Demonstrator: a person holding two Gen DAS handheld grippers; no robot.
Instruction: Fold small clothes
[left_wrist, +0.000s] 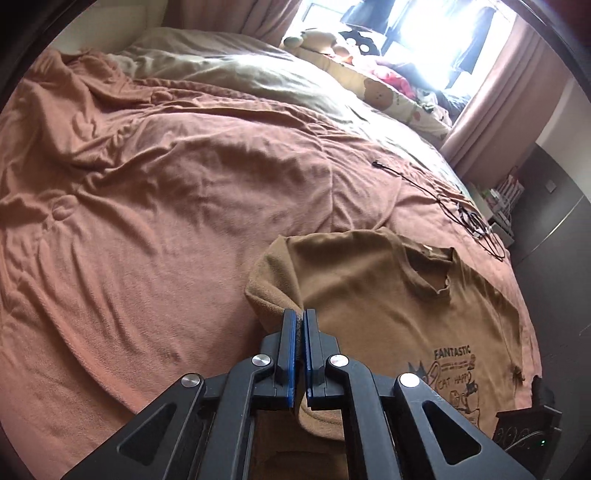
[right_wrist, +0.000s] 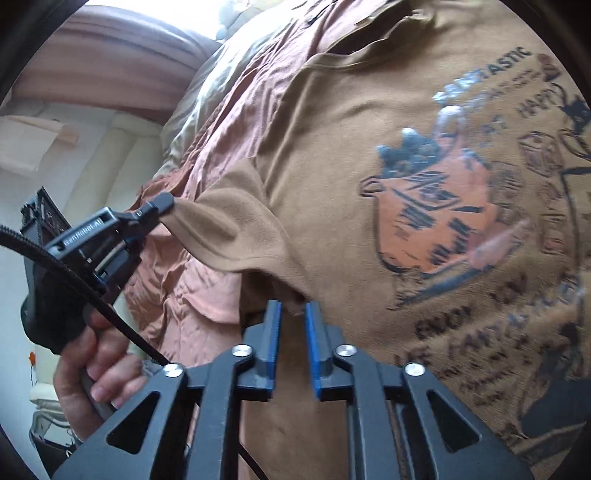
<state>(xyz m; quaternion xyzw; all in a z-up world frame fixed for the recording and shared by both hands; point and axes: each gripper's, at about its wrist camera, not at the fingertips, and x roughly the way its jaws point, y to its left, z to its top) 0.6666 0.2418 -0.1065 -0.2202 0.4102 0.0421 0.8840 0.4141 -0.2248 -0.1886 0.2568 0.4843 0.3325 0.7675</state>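
A small brown T-shirt (left_wrist: 373, 291) with a cartoon print lies front up on the bed. My left gripper (left_wrist: 300, 314) is shut on the hem of its left sleeve and lifts it a little. It also shows in the right wrist view (right_wrist: 166, 202), pinching that sleeve (right_wrist: 229, 229). My right gripper (right_wrist: 293, 306) sits at the shirt's side edge below the armpit, its blue-padded jaws slightly apart with a bit of the edge between them. The shirt (right_wrist: 369, 129) fills most of that view.
The bed is covered by a wrinkled salmon blanket (left_wrist: 155, 192). A black cable (left_wrist: 454, 206) lies beyond the shirt near the bed's right edge. Pillows and plush toys (left_wrist: 332, 40) sit at the head by the window. A dark object (left_wrist: 532, 424) stands at the right.
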